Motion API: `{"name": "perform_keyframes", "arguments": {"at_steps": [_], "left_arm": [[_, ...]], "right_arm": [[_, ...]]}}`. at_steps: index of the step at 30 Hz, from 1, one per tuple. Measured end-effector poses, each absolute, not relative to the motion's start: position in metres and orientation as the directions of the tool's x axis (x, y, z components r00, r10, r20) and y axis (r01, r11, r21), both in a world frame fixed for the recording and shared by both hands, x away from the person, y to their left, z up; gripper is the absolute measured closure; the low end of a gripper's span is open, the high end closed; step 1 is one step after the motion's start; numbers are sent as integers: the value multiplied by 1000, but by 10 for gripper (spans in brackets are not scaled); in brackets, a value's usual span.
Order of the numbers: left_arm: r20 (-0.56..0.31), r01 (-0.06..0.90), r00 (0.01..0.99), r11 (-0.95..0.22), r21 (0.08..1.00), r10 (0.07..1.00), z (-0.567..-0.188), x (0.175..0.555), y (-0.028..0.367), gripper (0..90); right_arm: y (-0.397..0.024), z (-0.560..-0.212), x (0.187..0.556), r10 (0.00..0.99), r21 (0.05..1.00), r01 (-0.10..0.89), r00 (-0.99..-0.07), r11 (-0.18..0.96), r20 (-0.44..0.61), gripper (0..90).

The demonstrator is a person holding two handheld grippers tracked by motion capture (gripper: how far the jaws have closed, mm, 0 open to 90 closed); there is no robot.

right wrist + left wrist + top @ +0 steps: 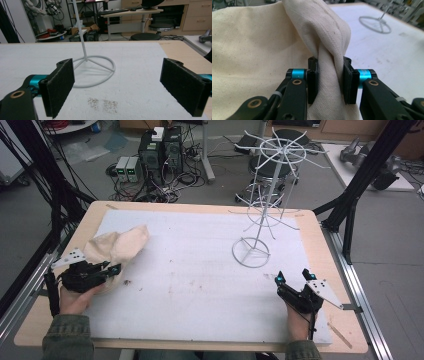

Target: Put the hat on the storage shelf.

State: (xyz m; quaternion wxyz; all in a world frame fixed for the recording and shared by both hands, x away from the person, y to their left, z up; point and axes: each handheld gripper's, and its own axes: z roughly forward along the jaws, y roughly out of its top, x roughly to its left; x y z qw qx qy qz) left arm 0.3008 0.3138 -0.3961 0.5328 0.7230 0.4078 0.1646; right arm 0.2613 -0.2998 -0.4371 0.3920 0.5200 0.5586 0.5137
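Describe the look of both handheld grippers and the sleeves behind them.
Both the left gripper and the right gripper are black, with cyan rings by the jaws, brass-coloured pivot screws and a grey three-cornered plate dotted with small marks on top. The right's pads are black and foam-like. The sleeves are olive green.

cloth (257, 50): cut off at left and bottom edges | white wire rack (86, 50): top cut off; base ring partly behind a jaw

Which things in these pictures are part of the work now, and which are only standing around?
In use:
- cream cloth bag, pinched in a fold
- left gripper, shut on it
- right gripper, open, holds nothing

Not in use:
- white wire rack, standing apart on the white mat
- black stool on the floor behind the table
- boxes with cables on the floor
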Motion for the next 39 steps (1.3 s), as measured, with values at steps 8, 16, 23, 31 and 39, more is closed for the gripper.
{"name": "perform_keyframes", "arguments": {"at_steps": [8, 16, 23, 31, 39], "left_arm": [[-198, 356, 621, -48, 933, 758, -389, 296, 313, 703], [-221, 297, 659, 22, 955, 719, -378, 290, 313, 702], [-242, 260, 693, 77, 962, 679, -370, 286, 313, 702], [-232, 214, 734, 107, 971, 638, -353, 276, 308, 702], [-162, 140, 771, 84, 987, 616, -334, 267, 291, 702]], "right_arm": [[-299, -437, 262, 983, 981, 180, -156, -72, 101, 114], [-300, -437, 262, 982, 981, 180, -159, -70, 99, 114], [-299, -437, 261, 982, 980, 182, -157, -74, 103, 114], [-300, -437, 261, 983, 981, 179, -156, -69, 98, 114], [-299, -437, 260, 983, 982, 181, -160, -64, 93, 114]]}}
